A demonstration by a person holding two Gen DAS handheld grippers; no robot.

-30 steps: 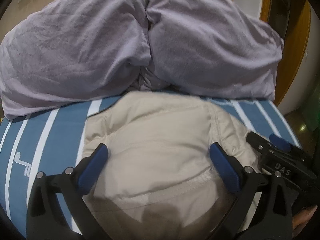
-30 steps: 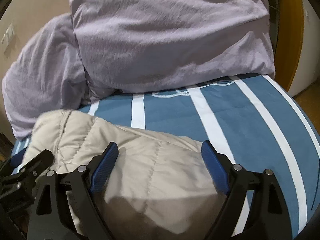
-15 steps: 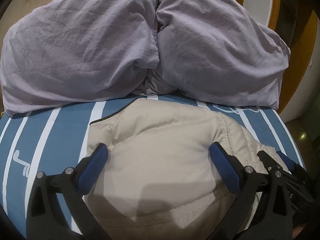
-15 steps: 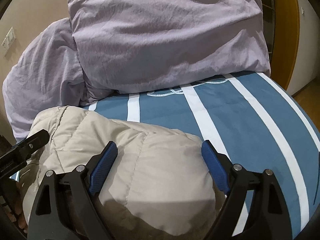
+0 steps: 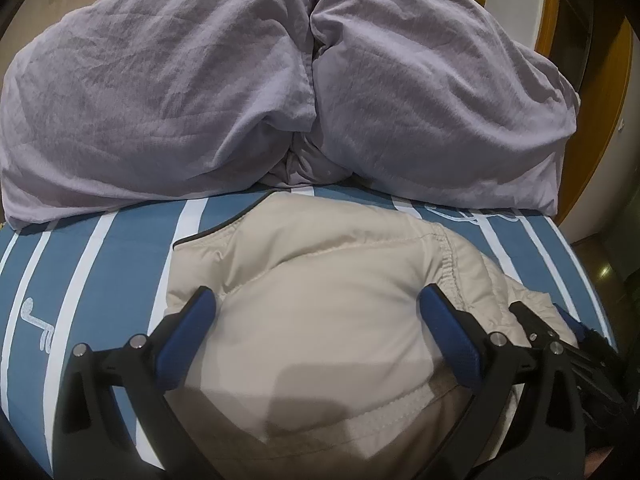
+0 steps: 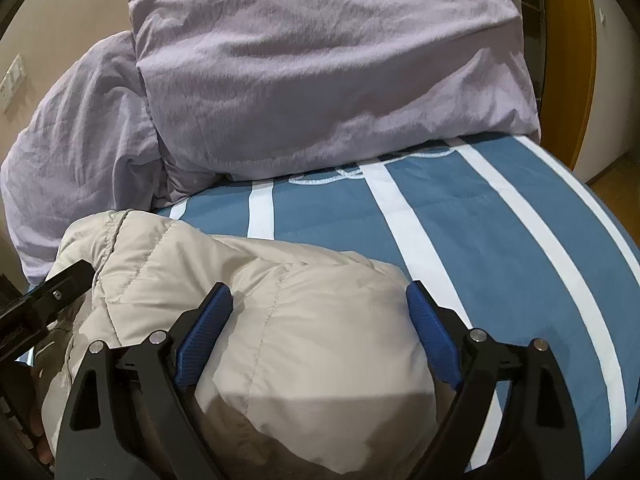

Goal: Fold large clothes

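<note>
- Beige padded jacket [image 5: 320,320] lies bunched on the blue striped bed [image 6: 500,232], low centre of both frames.
- Left tool [image 5: 318,320] spread wide, gripping nothing.
- Right tool [image 6: 320,312] likewise released, pads clear of the fabric.
- Lilac pillows [image 5: 160,92] fill the upper frame.

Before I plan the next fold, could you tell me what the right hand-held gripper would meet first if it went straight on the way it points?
Most likely the beige puffer jacket: the right hand-held gripper points down at its bulge between the open jaws, though depth is unclear.
</note>
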